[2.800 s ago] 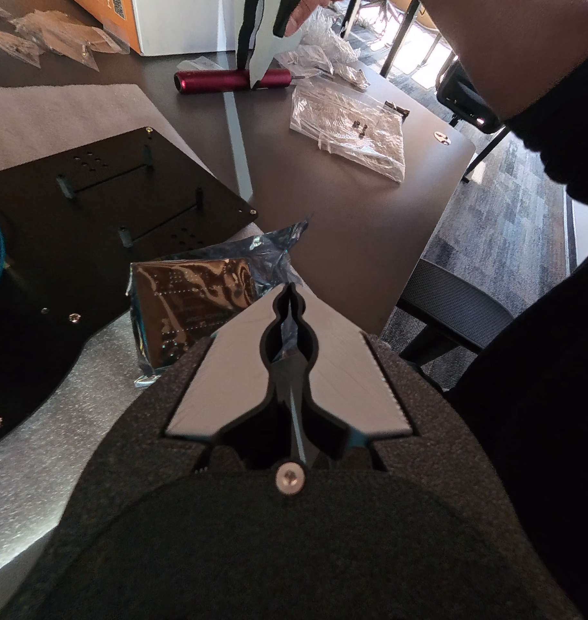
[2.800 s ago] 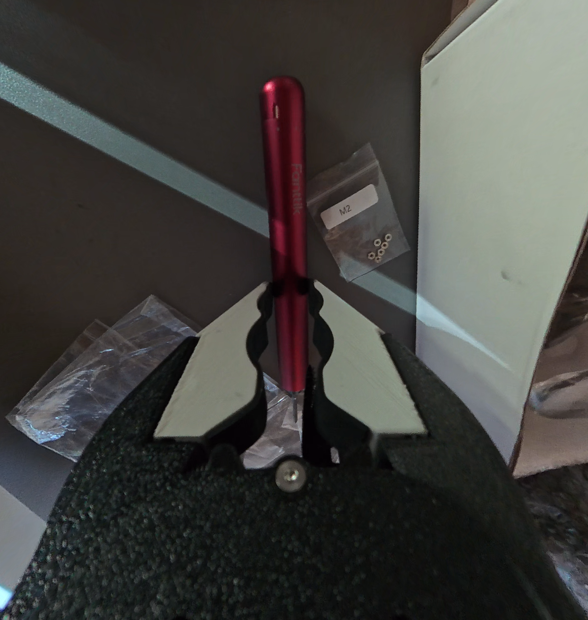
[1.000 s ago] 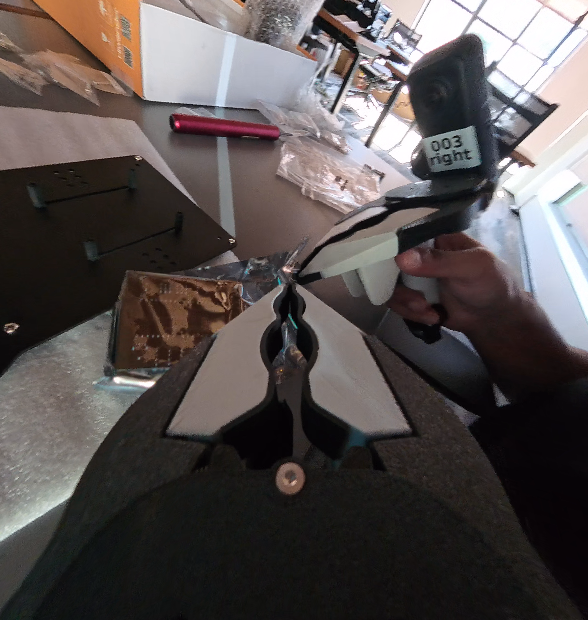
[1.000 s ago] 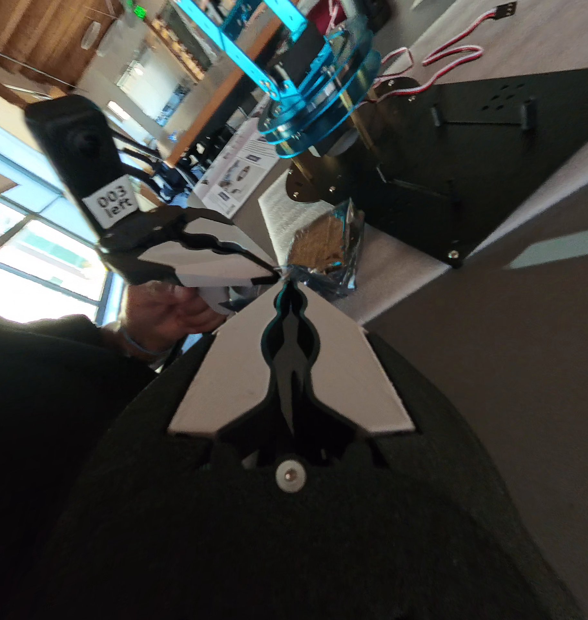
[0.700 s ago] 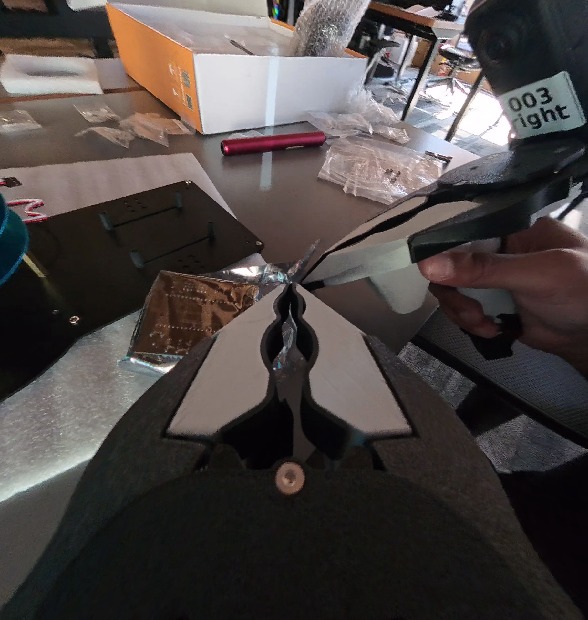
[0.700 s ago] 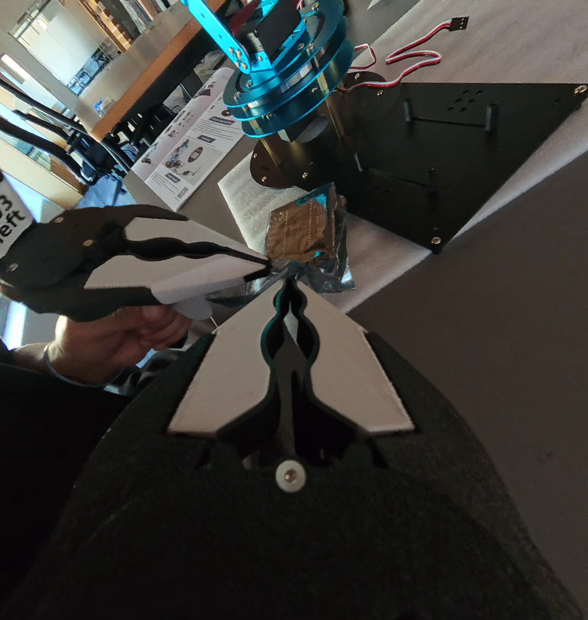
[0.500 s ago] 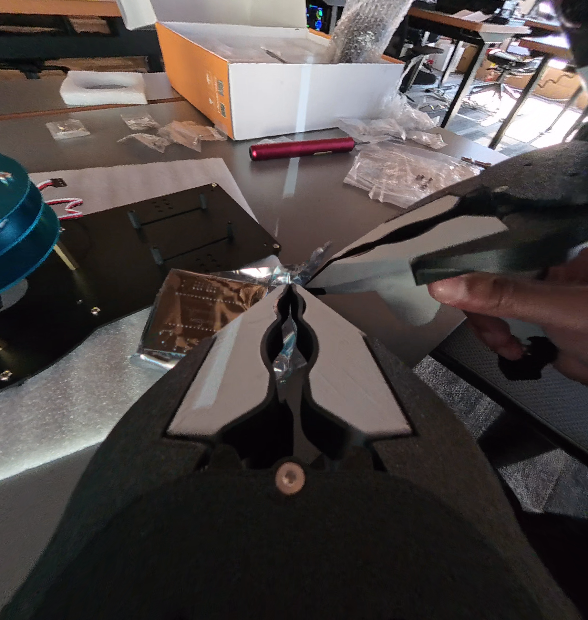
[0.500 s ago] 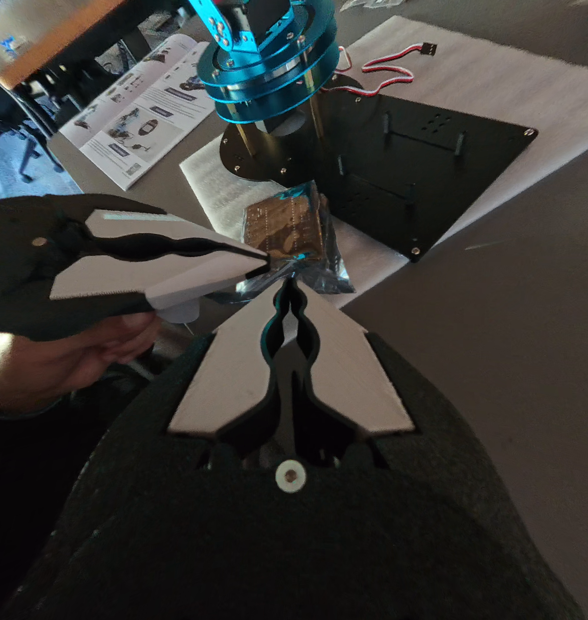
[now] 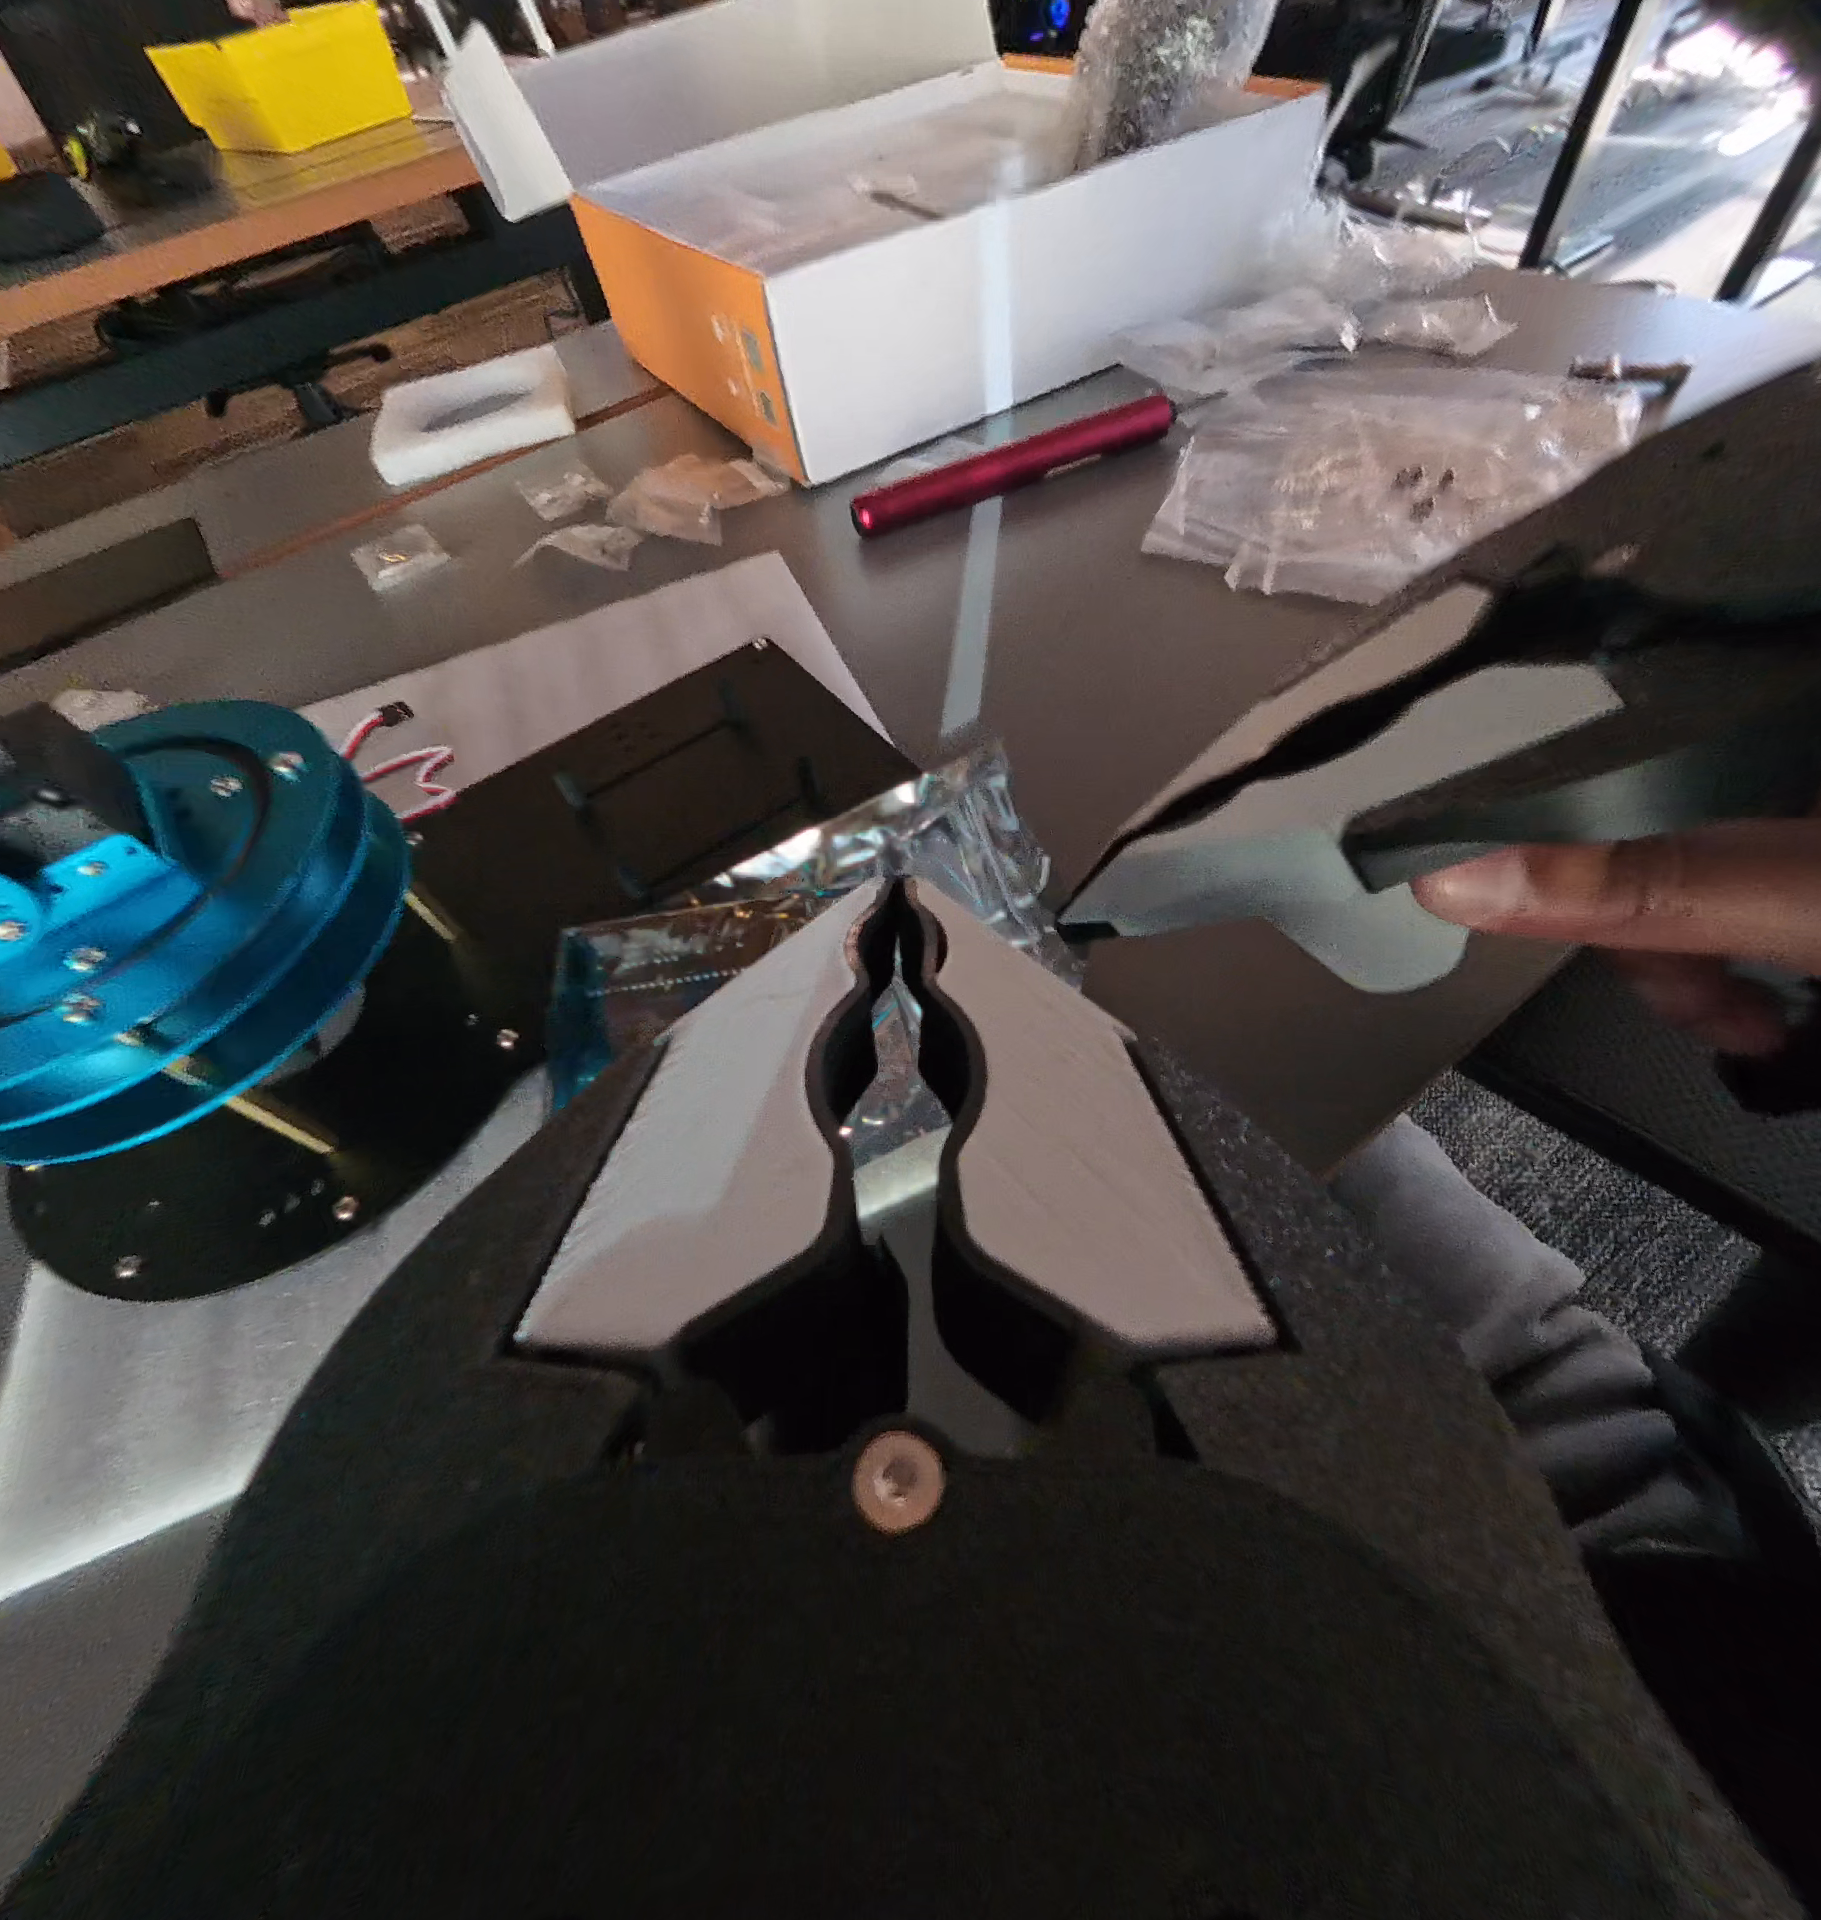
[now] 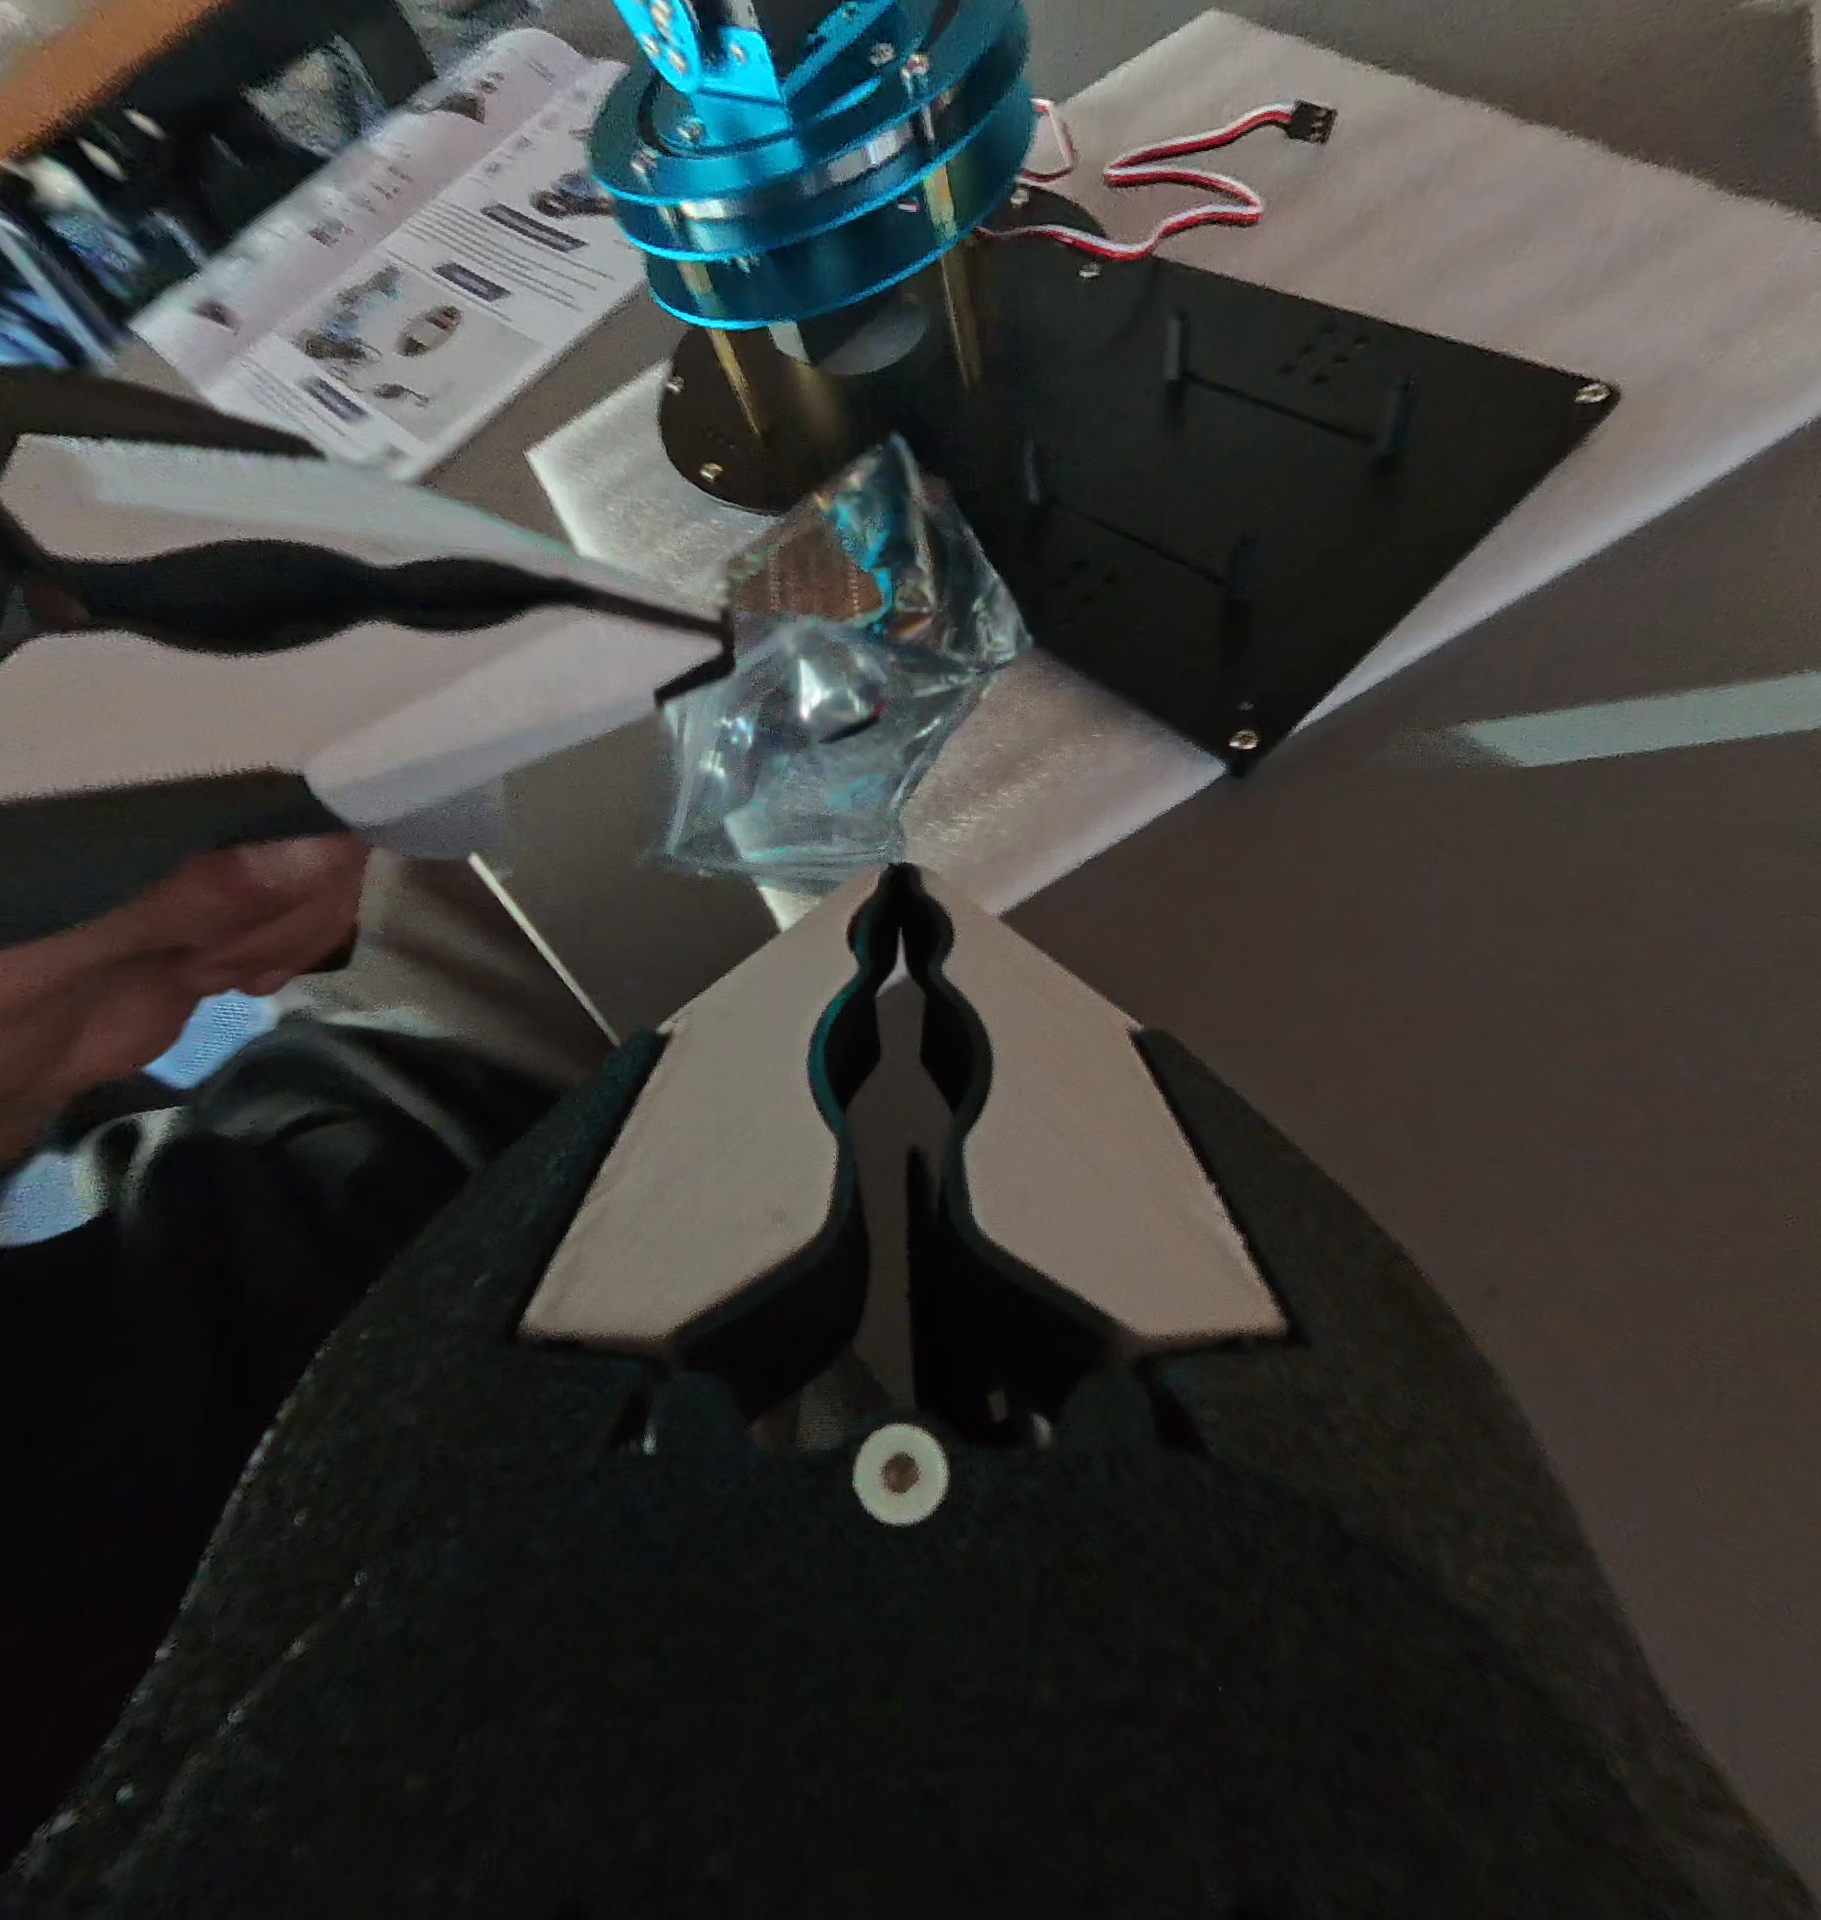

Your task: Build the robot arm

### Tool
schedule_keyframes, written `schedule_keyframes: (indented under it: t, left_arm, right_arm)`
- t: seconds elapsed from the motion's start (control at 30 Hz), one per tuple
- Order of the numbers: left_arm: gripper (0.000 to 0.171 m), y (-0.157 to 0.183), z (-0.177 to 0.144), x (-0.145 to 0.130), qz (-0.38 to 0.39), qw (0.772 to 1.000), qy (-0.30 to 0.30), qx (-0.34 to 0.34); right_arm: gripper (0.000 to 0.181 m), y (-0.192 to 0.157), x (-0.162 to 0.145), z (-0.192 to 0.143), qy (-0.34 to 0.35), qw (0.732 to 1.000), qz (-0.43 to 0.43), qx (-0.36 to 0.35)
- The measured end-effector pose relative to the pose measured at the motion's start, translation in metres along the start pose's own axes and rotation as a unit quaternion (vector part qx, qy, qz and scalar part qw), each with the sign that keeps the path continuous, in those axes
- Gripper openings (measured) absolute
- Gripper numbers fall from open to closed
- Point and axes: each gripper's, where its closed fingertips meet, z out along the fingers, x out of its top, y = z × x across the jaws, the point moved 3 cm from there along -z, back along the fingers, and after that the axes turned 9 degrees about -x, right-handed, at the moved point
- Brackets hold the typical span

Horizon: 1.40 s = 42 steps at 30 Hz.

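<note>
Left gripper [image 9: 898, 914] is pinched tight on the silvery anti-static bag [image 10: 833, 665], holding it just off the surface's near edge. Right gripper [image 10: 898, 894] sits closed and empty just beside the bag's loose end.

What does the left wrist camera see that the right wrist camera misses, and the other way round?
Only the left wrist view shows the red tool, the open white and orange box and clear bags. Only the right wrist view shows the printed booklet. Both show the silvery bag, the blue round assembly and the black plate.
</note>
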Motion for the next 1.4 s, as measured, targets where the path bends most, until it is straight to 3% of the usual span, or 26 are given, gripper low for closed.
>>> schedule_keyframes:
  t: [0.13,0.23,0.37,0.43,0.5,0.7,0.83,0.97,1.07,1.2,1.3,1.4]
  left_arm:
    - [0.000,-0.002,0.002,0.005,-0.011,1.000,-0.017,-0.021]
    - [0.000,0.008,0.005,0.008,0.000,0.997,-0.037,-0.062]
    - [0.000,0.015,0.006,0.011,0.022,0.993,-0.062,-0.102]
    - [0.000,0.014,0.003,0.016,0.035,0.991,-0.067,-0.109]
    - [0.000,0.012,-0.001,0.020,0.054,0.990,-0.074,-0.110]
    - [0.000,0.010,-0.008,0.025,0.083,0.987,-0.076,-0.114]
    - [0.000,0.002,-0.013,0.029,0.055,0.989,-0.065,-0.121]
    - [0.000,-0.016,-0.018,0.041,0.122,0.989,-0.061,-0.059]
    - [0.000,-0.014,-0.021,0.052,0.177,0.982,-0.054,-0.043]
    - [0.000,-0.003,-0.022,0.055,0.235,0.969,-0.055,-0.052]
    - [0.000,0.006,-0.024,0.057,0.222,0.969,-0.048,-0.094]
    - [0.000,0.005,-0.026,0.059,0.213,0.970,-0.045,-0.111]
  right_arm:
    - [0.000,-0.005,0.009,-0.011,0.028,0.999,-0.006,0.015]
    - [0.006,-0.010,0.013,-0.022,0.064,0.991,-0.117,0.001]
    - [0.045,-0.037,0.019,-0.056,0.176,0.926,-0.332,0.039]
    - [0.042,-0.031,0.018,-0.051,0.158,0.889,-0.429,0.002]
    - [0.039,-0.030,0.023,-0.048,0.150,0.866,-0.476,0.013]
    - [0.038,-0.033,0.044,-0.033,0.125,0.840,-0.526,0.047]
    - [0.015,-0.033,0.043,-0.025,0.136,0.821,-0.554,0.019]
    - [0.000,-0.036,0.038,-0.028,0.098,0.819,-0.565,0.019]
    - [0.000,-0.043,0.040,-0.037,0.067,0.831,-0.550,0.049]
    - [0.004,-0.045,0.064,-0.048,0.101,0.829,-0.550,0.026]
    - [0.024,-0.056,0.076,-0.059,0.111,0.822,-0.557,0.047]
    - [0.030,-0.055,0.084,-0.061,0.080,0.811,-0.577,0.056]
